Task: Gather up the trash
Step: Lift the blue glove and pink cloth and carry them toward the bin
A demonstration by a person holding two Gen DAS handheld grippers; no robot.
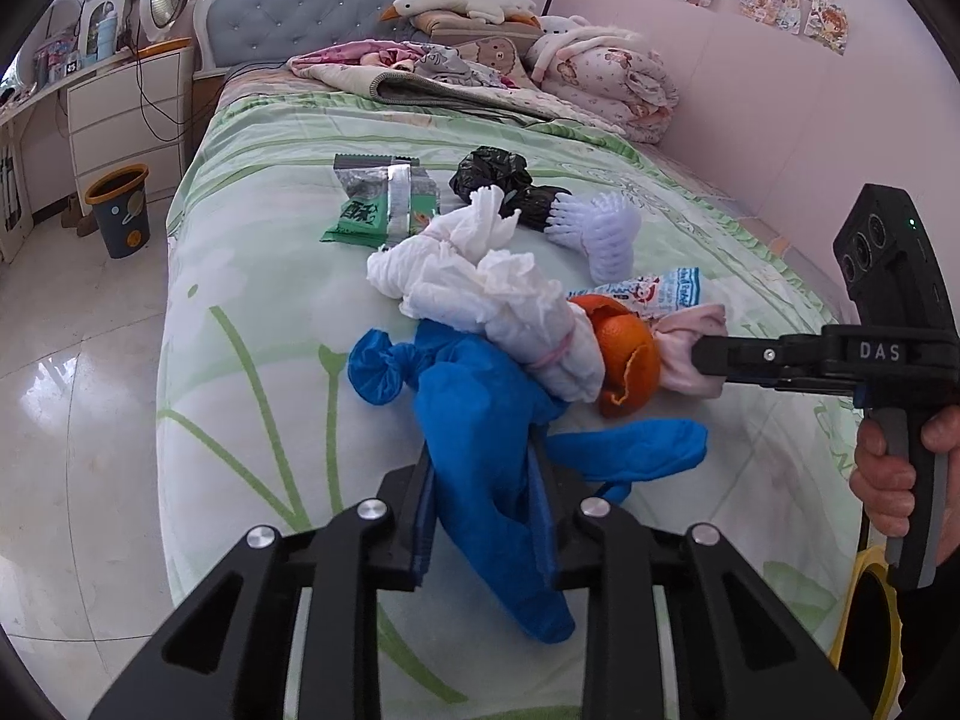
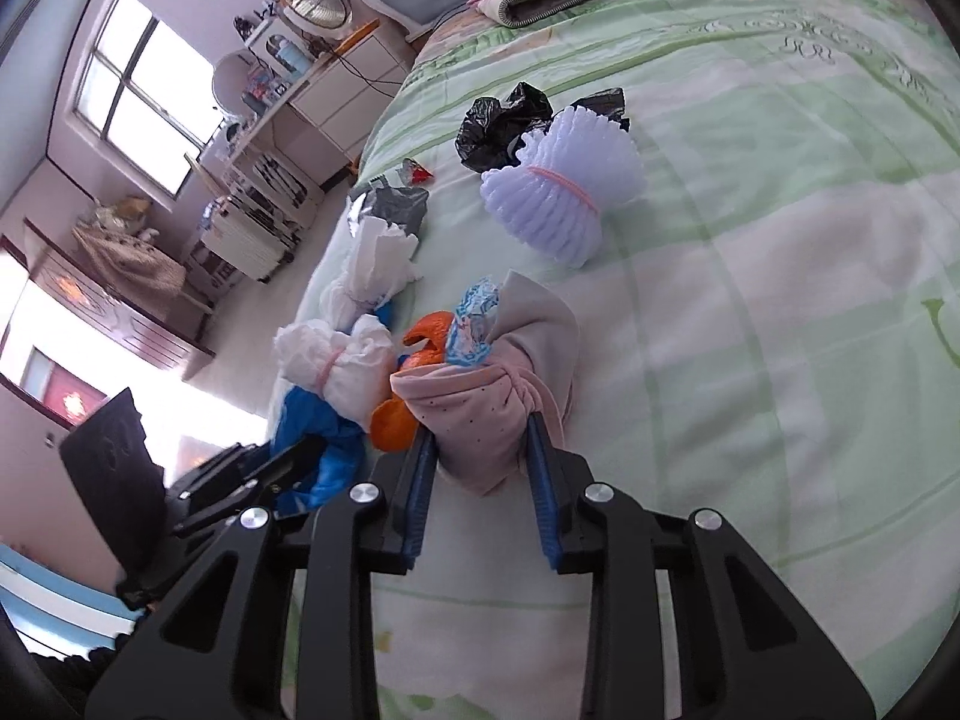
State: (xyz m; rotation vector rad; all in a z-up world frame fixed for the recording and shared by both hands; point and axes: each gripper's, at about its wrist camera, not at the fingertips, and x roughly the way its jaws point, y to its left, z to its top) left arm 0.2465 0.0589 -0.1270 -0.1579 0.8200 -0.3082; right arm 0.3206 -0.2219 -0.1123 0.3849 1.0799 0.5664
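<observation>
Trash lies in a heap on the green bedspread. My left gripper is shut on a blue rubber glove, which also shows in the right wrist view. My right gripper is shut on a pink cloth bundle, seen in the left wrist view. Between them lie orange peel, a tied white tissue wad and a blue-and-white wrapper. Farther off lie a white foam net, a black plastic bag and a green snack packet.
A dark waste bin with an orange rim stands on the tiled floor left of the bed, by white drawers. Folded quilts and pillows fill the head of the bed. A pink wall runs along the right. A yellow-rimmed container sits at lower right.
</observation>
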